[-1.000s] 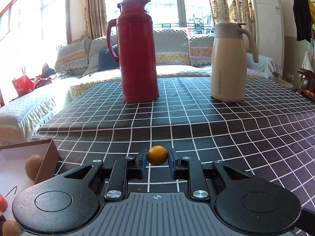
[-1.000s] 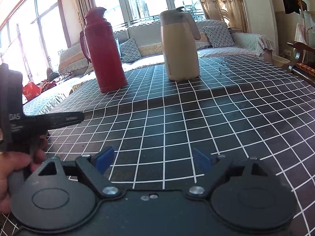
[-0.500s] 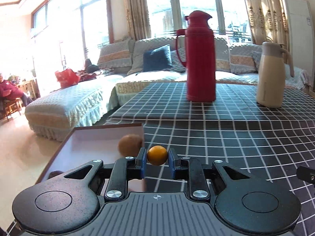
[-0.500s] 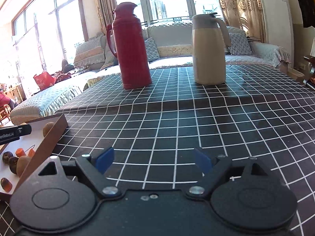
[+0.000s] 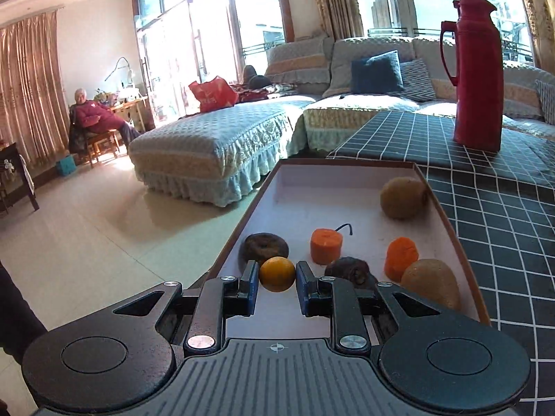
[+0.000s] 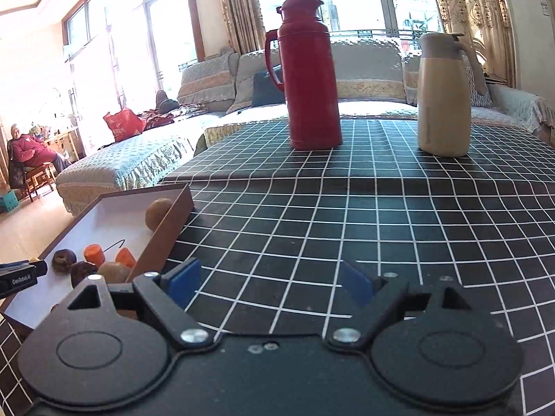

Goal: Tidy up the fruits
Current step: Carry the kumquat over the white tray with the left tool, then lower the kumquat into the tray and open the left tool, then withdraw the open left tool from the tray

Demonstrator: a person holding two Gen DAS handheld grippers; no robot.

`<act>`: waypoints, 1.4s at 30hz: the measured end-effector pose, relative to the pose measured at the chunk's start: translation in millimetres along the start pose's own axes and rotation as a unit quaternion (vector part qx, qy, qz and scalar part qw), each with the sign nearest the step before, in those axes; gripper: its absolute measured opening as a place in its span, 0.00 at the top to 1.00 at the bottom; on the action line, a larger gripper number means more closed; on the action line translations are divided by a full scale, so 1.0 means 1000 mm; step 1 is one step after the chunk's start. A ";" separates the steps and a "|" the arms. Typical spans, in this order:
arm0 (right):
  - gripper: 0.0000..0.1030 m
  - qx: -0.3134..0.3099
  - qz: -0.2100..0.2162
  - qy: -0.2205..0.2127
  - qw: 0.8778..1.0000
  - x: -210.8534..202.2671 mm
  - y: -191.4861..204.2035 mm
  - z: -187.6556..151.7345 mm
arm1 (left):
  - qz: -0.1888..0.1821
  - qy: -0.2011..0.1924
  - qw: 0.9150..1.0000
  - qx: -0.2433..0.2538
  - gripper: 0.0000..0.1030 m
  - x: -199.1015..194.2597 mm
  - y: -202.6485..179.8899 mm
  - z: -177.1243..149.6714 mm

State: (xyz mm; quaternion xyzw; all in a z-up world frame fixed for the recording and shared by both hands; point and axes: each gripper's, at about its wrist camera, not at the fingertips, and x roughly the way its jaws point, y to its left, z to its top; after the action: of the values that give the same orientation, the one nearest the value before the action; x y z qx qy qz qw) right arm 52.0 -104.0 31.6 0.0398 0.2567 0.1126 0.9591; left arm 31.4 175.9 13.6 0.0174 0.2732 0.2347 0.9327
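Note:
My left gripper [image 5: 276, 281] is shut on a small orange fruit [image 5: 276, 274] and holds it over the near left part of a shallow brown box with a white floor [image 5: 301, 204]. In the box lie two brown kiwis [image 5: 403, 197], two orange carrot pieces [image 5: 326, 245] and two dark dried fruits [image 5: 265, 247]. My right gripper [image 6: 270, 279] is open and empty above the checked tablecloth, right of the box [image 6: 163, 239]. The left gripper's tip shows at the left edge of the right wrist view [image 6: 20, 275].
A red thermos [image 6: 307, 72] and a cream jug [image 6: 444, 95] stand far back on the black checked table [image 6: 347, 215]. The box sits at the table's left edge, with floor below [image 5: 86, 242]. A sofa and a seated person [image 5: 95, 118] are beyond.
My left gripper has swung left with the orange fruit, from over the tablecloth to over the box. My right gripper has turned slightly left, bringing the box into view.

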 end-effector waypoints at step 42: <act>0.09 -0.006 -0.008 -0.008 1.000 -0.023 -0.013 -0.004 | -0.060 -0.042 0.997 0.030 0.06 -0.071 -0.056 0.008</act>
State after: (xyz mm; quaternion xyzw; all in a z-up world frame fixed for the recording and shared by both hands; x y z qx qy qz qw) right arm 32.7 -122.0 37.2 0.0328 0.2484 0.1061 0.9623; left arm 7.5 95.0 47.0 0.0389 0.2410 0.1686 0.9550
